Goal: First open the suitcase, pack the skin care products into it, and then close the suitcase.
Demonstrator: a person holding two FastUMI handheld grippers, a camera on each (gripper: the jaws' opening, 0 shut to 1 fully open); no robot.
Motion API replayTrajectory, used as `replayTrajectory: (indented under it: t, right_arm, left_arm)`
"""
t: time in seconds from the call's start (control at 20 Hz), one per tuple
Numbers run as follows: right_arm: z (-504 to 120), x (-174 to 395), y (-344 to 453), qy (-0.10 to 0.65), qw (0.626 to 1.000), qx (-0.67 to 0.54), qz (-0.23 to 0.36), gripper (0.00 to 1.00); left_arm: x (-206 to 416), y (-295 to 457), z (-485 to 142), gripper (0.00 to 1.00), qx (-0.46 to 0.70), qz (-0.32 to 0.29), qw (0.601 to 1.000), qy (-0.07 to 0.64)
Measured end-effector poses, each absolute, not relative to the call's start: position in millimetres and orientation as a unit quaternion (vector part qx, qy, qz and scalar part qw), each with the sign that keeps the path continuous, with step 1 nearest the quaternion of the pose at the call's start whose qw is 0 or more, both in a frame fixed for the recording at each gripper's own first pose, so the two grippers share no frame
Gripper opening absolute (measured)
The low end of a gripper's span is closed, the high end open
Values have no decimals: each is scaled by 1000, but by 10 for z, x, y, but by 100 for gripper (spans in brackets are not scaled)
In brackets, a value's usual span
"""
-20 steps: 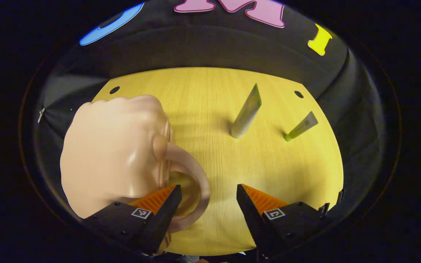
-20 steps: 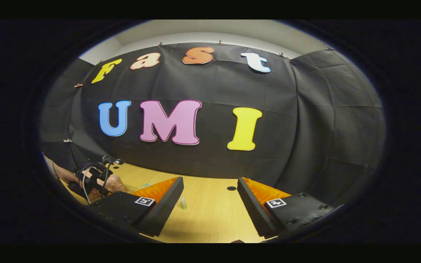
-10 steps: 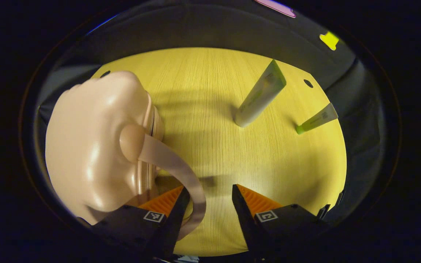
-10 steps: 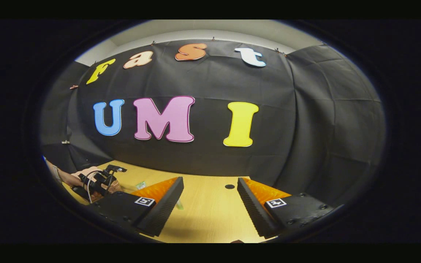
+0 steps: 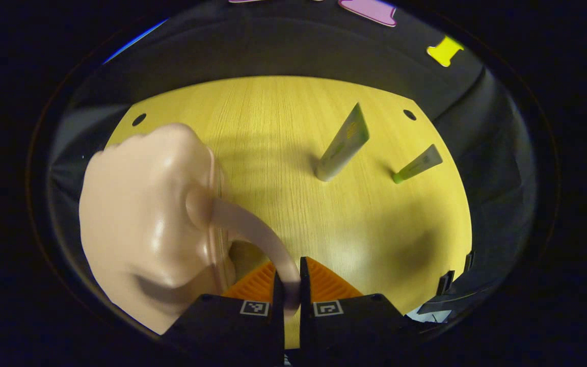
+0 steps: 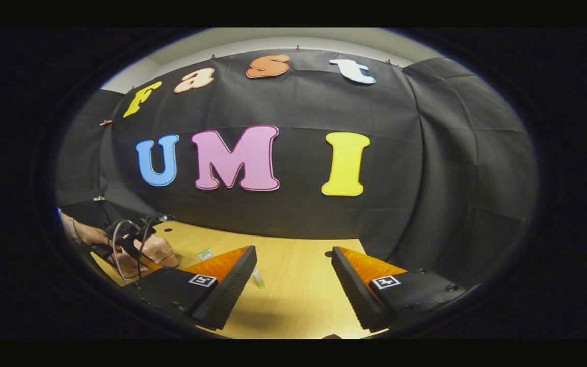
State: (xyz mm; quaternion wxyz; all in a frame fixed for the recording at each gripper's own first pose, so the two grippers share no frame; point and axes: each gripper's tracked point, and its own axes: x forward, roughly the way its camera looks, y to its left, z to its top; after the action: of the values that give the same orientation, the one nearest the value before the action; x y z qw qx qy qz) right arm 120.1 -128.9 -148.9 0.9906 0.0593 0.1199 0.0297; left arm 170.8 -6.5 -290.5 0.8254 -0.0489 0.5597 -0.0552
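A small, shiny, peach-pink hard suitcase (image 5: 145, 224) with a rounded shell is seen on the left of the left gripper view, resting on the yellow wooden table (image 5: 283, 132). Its lid is not yet opened. A curved pink handle (image 5: 252, 234) of the same colour runs from the side of the case down toward the camera, so its long line points straight at the jaws.

The left gripper (image 5: 288, 298) is closed on this handle. The lower end of the handle is pinched between the two fingers, and almost no gap is left between them. The case itself lies up and to the left of the jaws, very near. It is judged that the next move is a pull or lift on the handle to steady the case or start opening it.

Two skin care tubes are set well apart from the case, on the far right part of the table: a tall pale tube with a green flat end (image 5: 342, 145), and a smaller tube with a green cap (image 5: 418, 164).

The right gripper (image 6: 293, 285) is held over the right side of the table, well apart from the case. Its jaws are wide apart and nothing is held. The left gripper is much nearer to the suitcase.
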Motion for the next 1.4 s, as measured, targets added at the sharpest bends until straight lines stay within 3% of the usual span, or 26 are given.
replayTrajectory:
  t: [0.45,0.75,1.05,1.4]
  right_arm:
    - [-1082,1135,-633,94,994,55,21,94]
    - [-766,1246,263,79,993,67,47,94]
    - [-648,1312,896,86,993,46,67,94]
    - [-795,1242,1286,132,989,25,59,94]
  left_arm:
    - [1596,978,-1375,15,-169,-86,861,473]
    - [1414,2769,-861,14,-135,-14,898,419]
    - [1403,4532,-1317,11,-76,98,894,430]
    - [1300,5729,-2704,11,-138,176,841,493]
